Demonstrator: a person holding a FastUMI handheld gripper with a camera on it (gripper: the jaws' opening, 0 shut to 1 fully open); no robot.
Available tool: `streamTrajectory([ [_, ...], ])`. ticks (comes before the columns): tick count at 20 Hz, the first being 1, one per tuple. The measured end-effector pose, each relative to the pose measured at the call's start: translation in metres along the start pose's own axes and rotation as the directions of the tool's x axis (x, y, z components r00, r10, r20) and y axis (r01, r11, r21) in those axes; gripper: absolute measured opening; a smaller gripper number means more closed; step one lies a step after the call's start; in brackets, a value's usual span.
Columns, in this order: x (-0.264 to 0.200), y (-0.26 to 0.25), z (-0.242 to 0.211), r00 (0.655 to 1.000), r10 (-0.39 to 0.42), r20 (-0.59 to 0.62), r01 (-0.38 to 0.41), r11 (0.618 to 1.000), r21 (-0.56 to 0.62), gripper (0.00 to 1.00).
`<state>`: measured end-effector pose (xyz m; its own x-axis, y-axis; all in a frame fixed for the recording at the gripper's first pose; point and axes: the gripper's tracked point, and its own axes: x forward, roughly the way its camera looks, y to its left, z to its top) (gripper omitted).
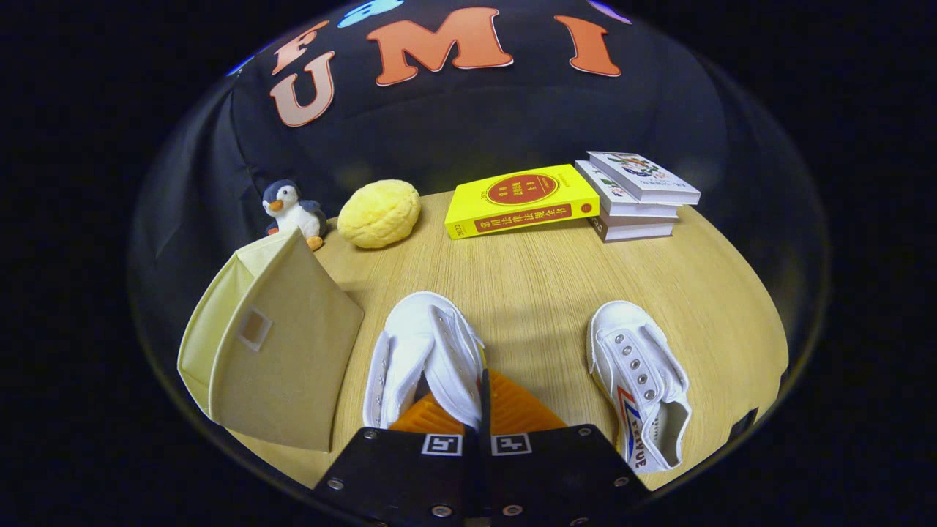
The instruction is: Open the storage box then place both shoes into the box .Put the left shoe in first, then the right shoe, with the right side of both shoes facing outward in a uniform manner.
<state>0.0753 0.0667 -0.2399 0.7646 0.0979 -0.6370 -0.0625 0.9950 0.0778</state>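
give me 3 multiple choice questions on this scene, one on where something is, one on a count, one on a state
1. Where is the plush penguin?
A. behind the storage box, beside the yellow ball
B. on the stack of books
C. between the two shoes

2. How many books are in the white stack next to the yellow book?
A. one
B. three
C. five

3. What is the tool doing?
A. open above the right shoe
B. shut on the left shoe
C. shut on the yellow book

Answers:
1 A, the penguin peeks over the box's top edge.
2 B, three spines show.
3 B, the fingers meet with the shoe's side pinched between them.
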Motion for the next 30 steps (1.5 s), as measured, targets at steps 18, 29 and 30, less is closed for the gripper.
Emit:
streamTrajectory([
  [18, -0.075, 0.180, 0.086, 0.999, 0.037, 0.011, -0.038, 0.994, 0.100, 0.00],
  [29, -0.011, 0.279, 0.044, 0.993, 0.019, -0.117, -0.005, 0.993, 0.116, 0.00],
  [30, -0.006, 0.281, 0.039, 0.992, 0.001, -0.127, 0.015, 0.992, 0.124, 0.00],
])
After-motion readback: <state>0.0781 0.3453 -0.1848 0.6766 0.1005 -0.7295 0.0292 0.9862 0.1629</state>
